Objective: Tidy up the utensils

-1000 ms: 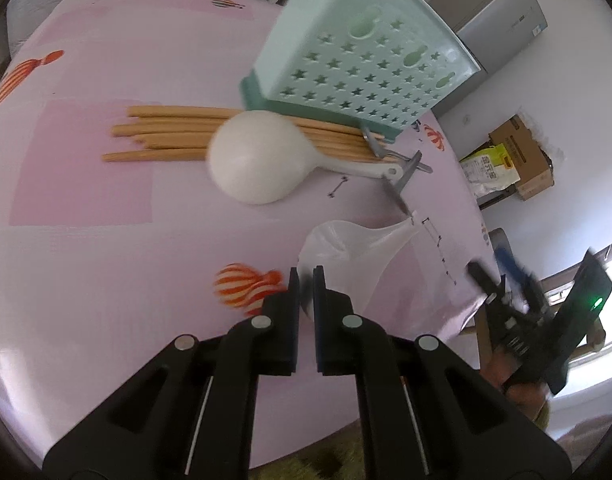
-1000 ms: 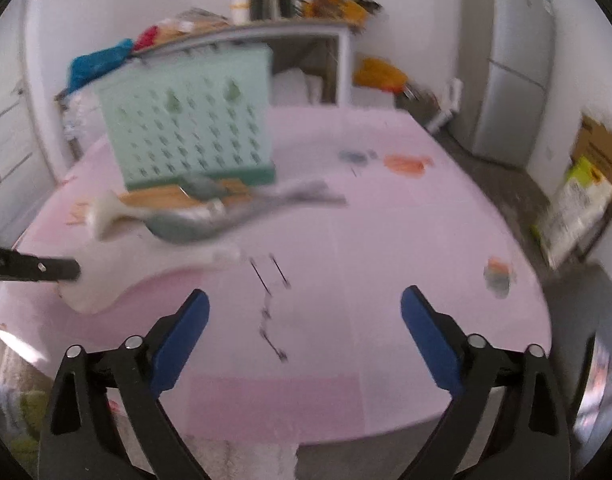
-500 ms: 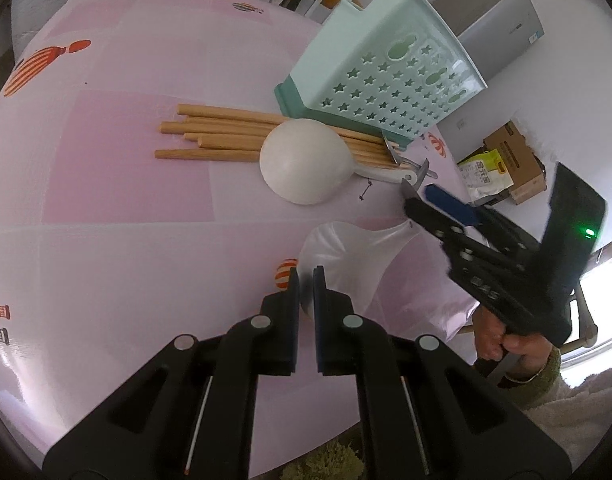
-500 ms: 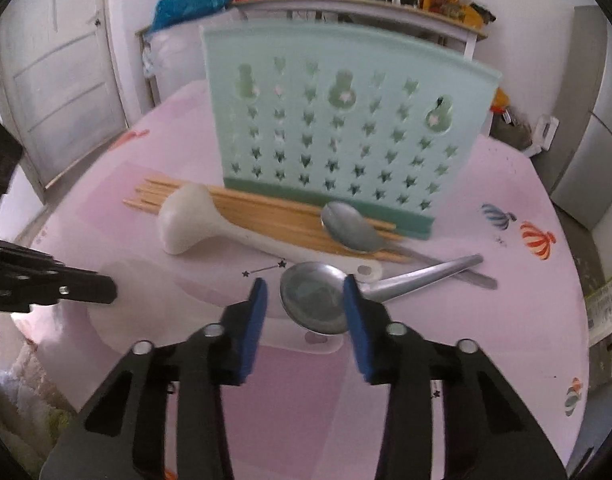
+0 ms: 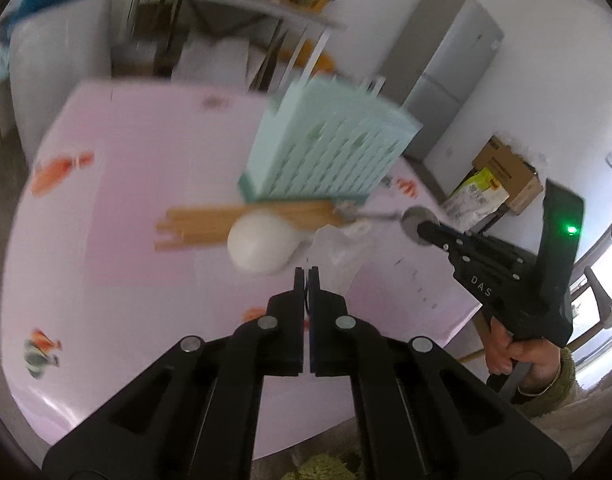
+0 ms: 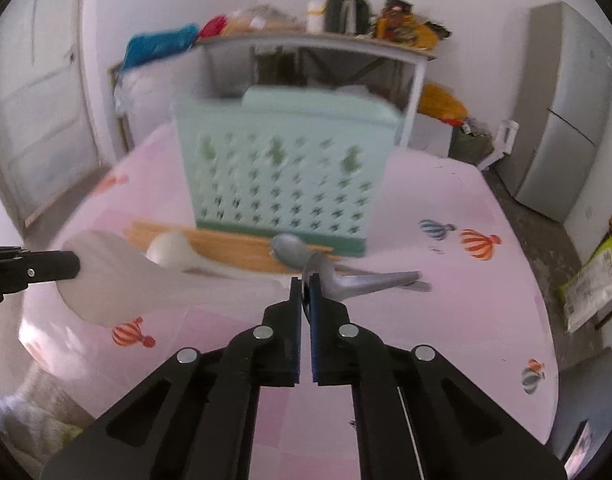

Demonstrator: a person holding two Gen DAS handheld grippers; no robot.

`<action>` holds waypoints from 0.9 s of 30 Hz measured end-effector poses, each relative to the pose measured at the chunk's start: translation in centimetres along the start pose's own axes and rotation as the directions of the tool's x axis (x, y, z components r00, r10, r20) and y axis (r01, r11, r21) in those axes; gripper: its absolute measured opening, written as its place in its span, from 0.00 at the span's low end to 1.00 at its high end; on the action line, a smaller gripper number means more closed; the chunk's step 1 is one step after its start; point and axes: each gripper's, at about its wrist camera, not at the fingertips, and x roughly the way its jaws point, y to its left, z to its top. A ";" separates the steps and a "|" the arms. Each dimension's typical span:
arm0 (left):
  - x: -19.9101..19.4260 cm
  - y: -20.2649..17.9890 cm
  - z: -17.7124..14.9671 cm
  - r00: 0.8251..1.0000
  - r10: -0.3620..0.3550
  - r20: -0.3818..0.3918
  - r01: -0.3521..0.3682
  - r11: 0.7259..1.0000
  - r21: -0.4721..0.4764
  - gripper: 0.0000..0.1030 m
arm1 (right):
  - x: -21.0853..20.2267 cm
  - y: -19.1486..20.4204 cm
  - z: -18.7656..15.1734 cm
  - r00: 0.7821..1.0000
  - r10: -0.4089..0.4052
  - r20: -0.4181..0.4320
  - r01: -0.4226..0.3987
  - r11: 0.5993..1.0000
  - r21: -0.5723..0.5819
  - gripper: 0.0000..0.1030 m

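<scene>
A mint-green perforated utensil holder (image 5: 326, 148) (image 6: 281, 172) stands on the pink table. In front of it lie wooden chopsticks (image 5: 201, 220) (image 6: 225, 240), a white ladle (image 5: 261, 244) (image 6: 169, 248) and a metal spoon (image 6: 289, 248). My left gripper (image 5: 306, 276) (image 6: 69, 266) is closing tight on the rim of a translucent white paddle (image 5: 338, 252) (image 6: 117, 280), which is off the cloth. My right gripper (image 6: 305, 284) (image 5: 420, 230) is closing on the bowl of a second metal spoon (image 6: 366, 280) (image 5: 412, 216). That spoon's handle trails away low over the table.
The pink cloth (image 6: 446, 320) carries balloon prints and ends close in front of me. A grey fridge (image 5: 446, 68) (image 6: 566, 120), a cluttered shelf (image 6: 326, 44) and a cardboard box (image 5: 510, 176) stand beyond the table. A person's hand (image 5: 510, 356) holds the right gripper.
The right gripper came in from the table edge, went from wide open to shut on the metal spoon's bowl, and raised it. The left gripper rose and tilted up with the paddle.
</scene>
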 end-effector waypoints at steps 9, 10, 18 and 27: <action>-7.4 -3.8 6.1 0.972 0.014 0.234 -0.045 0.991 0.128 0.00 | -3.4 -4.0 0.8 0.995 0.004 0.099 -0.016 0.993 0.115 0.02; -8.1 -4.2 6.9 0.966 0.024 0.257 -0.063 0.987 0.145 0.00 | -3.7 -4.4 0.8 0.993 0.007 0.114 -0.021 0.992 0.125 0.02; -8.4 -7.1 12.3 0.943 0.227 0.241 -0.303 0.886 0.351 0.00 | -5.7 -5.8 1.5 0.982 0.001 0.191 -0.028 0.990 0.139 0.02; -3.3 -7.3 15.6 0.909 0.415 0.031 -0.352 0.726 0.591 0.00 | -5.8 -6.2 1.4 0.979 0.007 0.204 -0.035 0.991 0.132 0.02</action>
